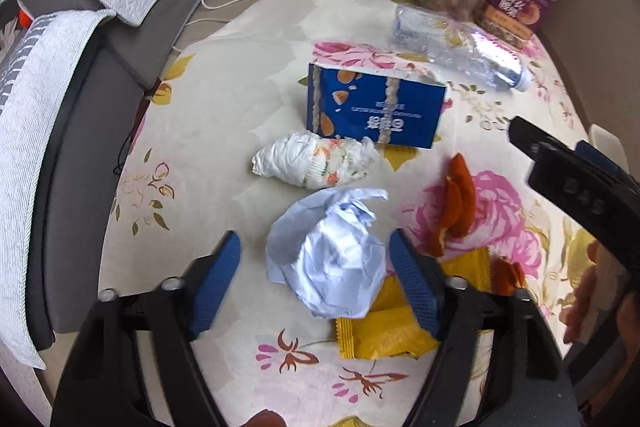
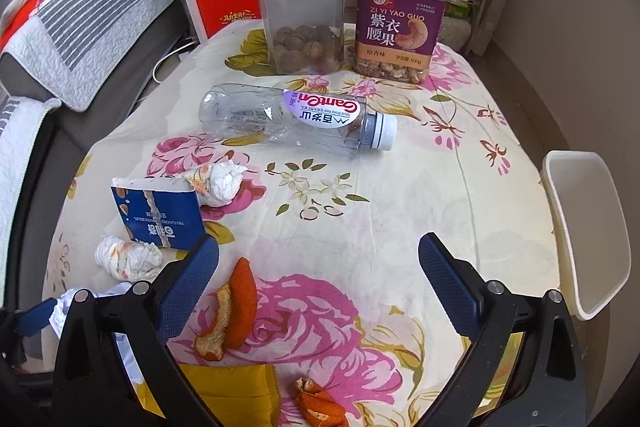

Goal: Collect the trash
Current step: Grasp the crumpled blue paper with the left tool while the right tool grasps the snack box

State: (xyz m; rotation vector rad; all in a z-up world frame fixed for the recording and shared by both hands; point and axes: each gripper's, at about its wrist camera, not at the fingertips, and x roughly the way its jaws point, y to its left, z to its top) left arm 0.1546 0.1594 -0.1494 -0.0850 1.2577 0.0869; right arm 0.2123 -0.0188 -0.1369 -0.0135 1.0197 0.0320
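The blue paper wad (image 1: 328, 259) is straddled by the left gripper (image 1: 316, 275), pads not quite pressing it yet, near table (image 1: 224, 75) edge. Right gripper (image 2: 320, 287) is spread wide over orange peel (image 2: 236, 311), nothing pinched.

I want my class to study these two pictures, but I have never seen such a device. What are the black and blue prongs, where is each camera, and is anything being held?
A person holds a two-finger gripper in each hand; each camera looks along its own fingers. The left camera shows the left gripper straddling a crumpled pale blue paper; one pad is at the paper, the other stands clear, so it is not gripped yet. The right gripper is open over the flowered tablecloth, near orange peel. Also lying there: an empty bottle, a blue box, yellow wrappers, and two upright jars.
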